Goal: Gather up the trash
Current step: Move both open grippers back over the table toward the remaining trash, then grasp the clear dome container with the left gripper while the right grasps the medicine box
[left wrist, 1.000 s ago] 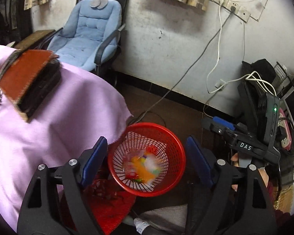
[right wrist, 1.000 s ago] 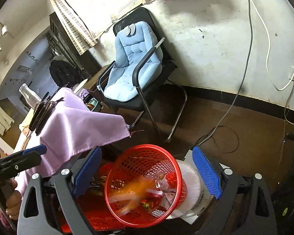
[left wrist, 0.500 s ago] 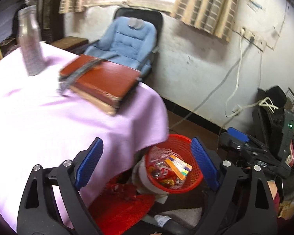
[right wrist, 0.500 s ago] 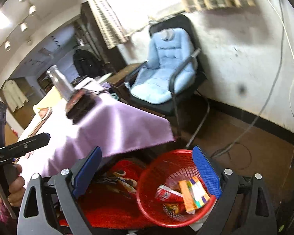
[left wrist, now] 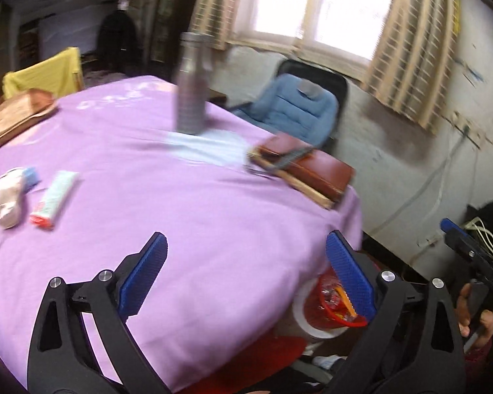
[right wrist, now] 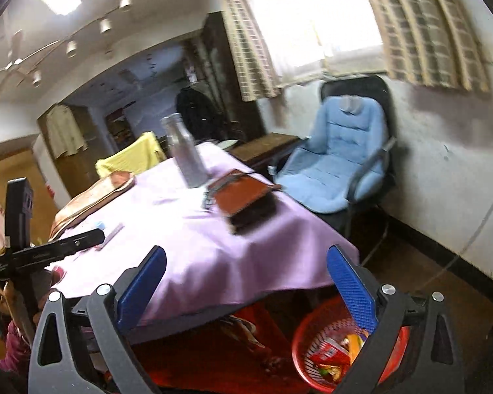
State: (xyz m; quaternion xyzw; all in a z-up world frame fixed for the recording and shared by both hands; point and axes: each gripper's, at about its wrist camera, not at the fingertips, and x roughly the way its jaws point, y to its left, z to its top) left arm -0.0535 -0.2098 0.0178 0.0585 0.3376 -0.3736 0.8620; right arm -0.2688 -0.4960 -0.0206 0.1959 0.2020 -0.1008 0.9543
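My left gripper (left wrist: 246, 279) is open and empty above the near part of the table with the purple cloth (left wrist: 187, 216). A pale wrapper with a red end (left wrist: 54, 198) and a crumpled white piece of trash (left wrist: 8, 197) lie on the cloth at the far left. The red mesh bin (right wrist: 348, 354), with wrappers inside, stands on the floor beside the table; it also shows in the left wrist view (left wrist: 338, 305). My right gripper (right wrist: 246, 282) is open and empty, off the table's corner above the bin.
A metal bottle (left wrist: 192, 85) stands mid-table on a white paper. A brown leather book (left wrist: 309, 167) lies near the right edge. A tan bag (left wrist: 13, 115) sits at the far left. A blue cushioned chair (right wrist: 338, 161) stands by the wall.
Both grippers have risen from over the red bin and swung left toward the table top. The bin has dropped to the lower right of both views. Trash on the cloth has come into view.
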